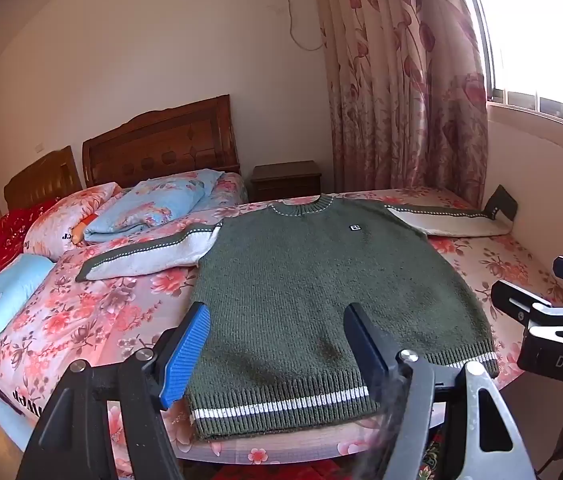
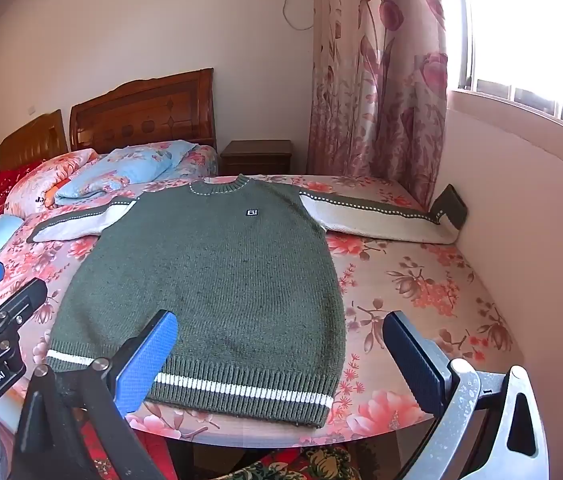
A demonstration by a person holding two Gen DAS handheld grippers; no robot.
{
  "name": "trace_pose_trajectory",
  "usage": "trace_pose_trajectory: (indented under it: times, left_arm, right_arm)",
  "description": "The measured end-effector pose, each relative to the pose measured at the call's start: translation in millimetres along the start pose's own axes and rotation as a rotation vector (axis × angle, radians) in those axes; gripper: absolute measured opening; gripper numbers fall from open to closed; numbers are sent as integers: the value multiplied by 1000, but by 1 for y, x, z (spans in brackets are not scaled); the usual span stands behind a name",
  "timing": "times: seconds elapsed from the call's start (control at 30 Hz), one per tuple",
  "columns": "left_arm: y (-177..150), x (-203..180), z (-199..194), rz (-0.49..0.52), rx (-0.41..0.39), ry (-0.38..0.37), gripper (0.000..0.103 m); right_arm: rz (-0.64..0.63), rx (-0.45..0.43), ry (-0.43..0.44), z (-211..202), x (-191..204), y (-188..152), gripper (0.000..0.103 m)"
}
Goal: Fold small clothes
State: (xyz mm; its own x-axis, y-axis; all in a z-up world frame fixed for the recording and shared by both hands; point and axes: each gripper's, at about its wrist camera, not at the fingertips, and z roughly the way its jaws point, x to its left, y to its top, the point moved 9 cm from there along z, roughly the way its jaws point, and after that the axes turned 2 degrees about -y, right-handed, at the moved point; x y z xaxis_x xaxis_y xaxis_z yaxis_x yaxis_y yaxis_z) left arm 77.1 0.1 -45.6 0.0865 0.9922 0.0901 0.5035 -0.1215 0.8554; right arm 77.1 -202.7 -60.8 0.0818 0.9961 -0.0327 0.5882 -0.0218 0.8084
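Note:
A small dark green knitted sweater lies flat, front up, on the flowered bed, with both white-and-green sleeves spread out sideways. Its ribbed hem with a white stripe faces me near the bed's front edge. My left gripper hovers open above the hem's left half, nothing between its blue pads. Over the hem's right corner my right gripper also stands open and holds nothing. In the left wrist view the right gripper shows at the right edge. In the right wrist view the left gripper shows at the left edge.
The bed's flowered sheet runs up to a pink wall on the right, where the right sleeve's cuff leans. Folded quilts and pillows lie behind the left sleeve. A wooden headboard, nightstand and curtain stand behind.

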Motion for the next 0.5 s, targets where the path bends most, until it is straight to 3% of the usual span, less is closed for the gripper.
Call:
trace_pose_trajectory:
  times: [0.5]
  left_arm:
    - [-5,1,3,-14,24,-13,71]
  right_arm:
    - [26,1,18,2,-3,-6,103]
